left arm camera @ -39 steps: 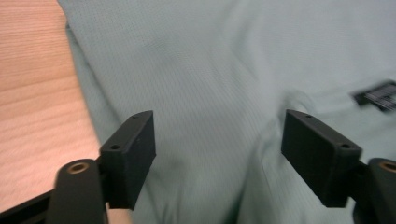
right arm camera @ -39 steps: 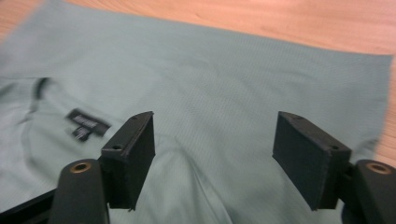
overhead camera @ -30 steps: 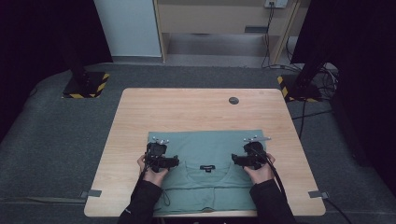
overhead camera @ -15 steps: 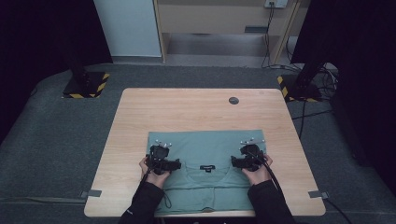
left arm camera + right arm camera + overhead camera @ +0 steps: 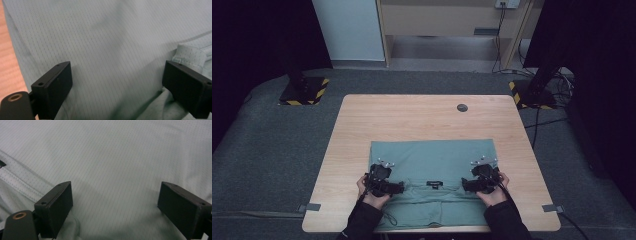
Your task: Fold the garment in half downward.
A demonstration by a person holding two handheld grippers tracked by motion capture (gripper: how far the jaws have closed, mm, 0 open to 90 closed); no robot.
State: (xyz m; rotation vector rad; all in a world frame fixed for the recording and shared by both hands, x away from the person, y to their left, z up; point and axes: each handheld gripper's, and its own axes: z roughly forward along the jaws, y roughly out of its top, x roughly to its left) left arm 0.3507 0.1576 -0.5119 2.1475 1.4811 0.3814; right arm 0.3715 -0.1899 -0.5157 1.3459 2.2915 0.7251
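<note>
Green shirt [image 5: 432, 165] lies flat at the counter's [image 5: 412, 120] lower middle; left hand-held gripper [image 5: 398, 188] and right hand-held gripper [image 5: 466, 186], jaws just opening, rest released on it.

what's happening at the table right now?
A person is folding a green garment on a wooden table, with a handheld gripper in each hand. The left gripper and the right gripper sit over the garment's near part, either side of its small black label. Both sets of jaws have just been opening and now stand wide, with fabric lying flat beneath them, not pinched.
</note>
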